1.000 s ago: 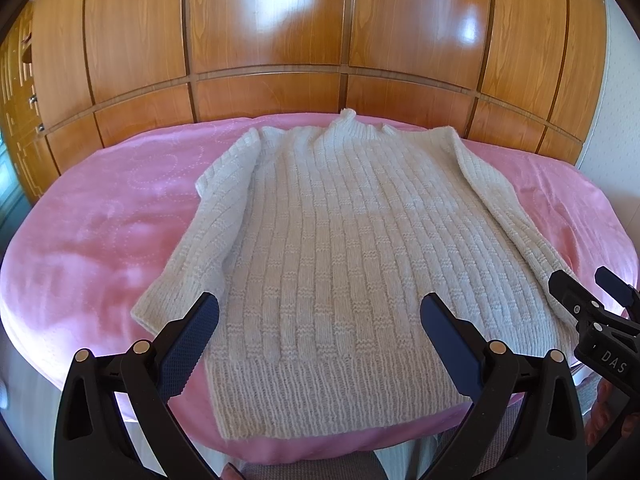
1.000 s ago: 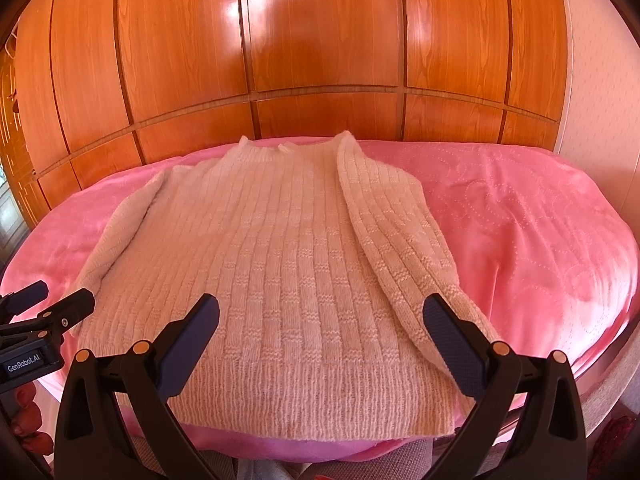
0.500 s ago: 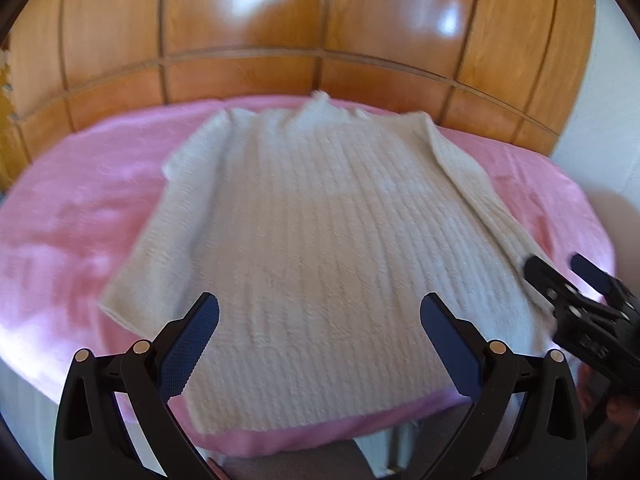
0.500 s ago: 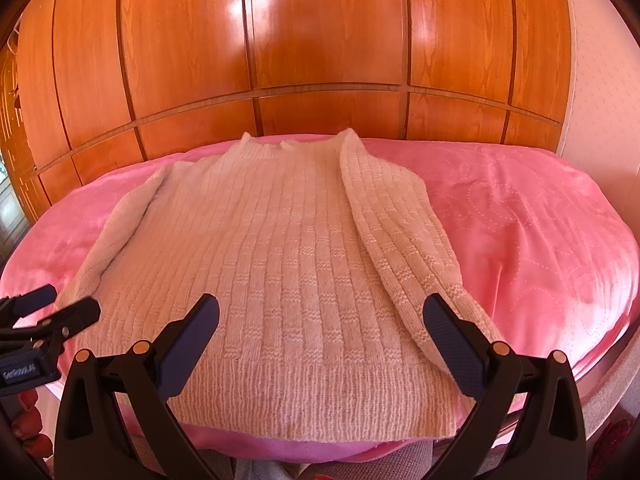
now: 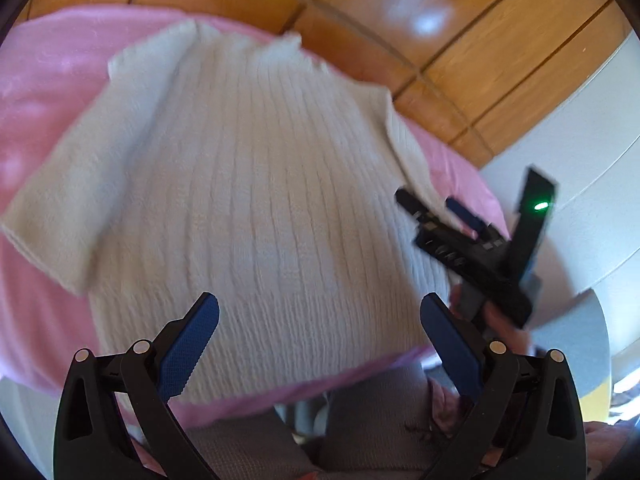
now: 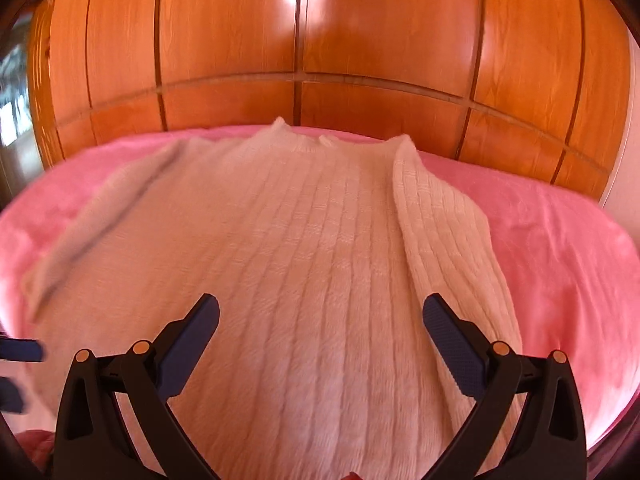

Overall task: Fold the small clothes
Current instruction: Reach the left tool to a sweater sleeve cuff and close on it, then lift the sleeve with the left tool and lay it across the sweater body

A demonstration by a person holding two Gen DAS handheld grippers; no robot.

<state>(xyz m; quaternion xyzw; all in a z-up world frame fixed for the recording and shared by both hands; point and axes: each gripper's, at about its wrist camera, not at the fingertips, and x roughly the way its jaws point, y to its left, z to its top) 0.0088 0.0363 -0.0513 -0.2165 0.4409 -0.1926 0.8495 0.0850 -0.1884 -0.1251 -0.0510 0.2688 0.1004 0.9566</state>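
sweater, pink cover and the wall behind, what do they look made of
Sweater: seemingly a soft cream knit, wool or acrylic, going by its vertical ribs and fuzzy surface.
Cover: pink fabric with a slight sheen and soft wrinkles; the fibre is unclear.
Wall: glossy varnished wood or veneer panels, with visible grain and bright window reflections.

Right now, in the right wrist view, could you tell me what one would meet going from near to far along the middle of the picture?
Right gripper, open → white knitted sweater, lying flat → pink bed cover, a thin strip beyond the collar → wooden panelled wall.
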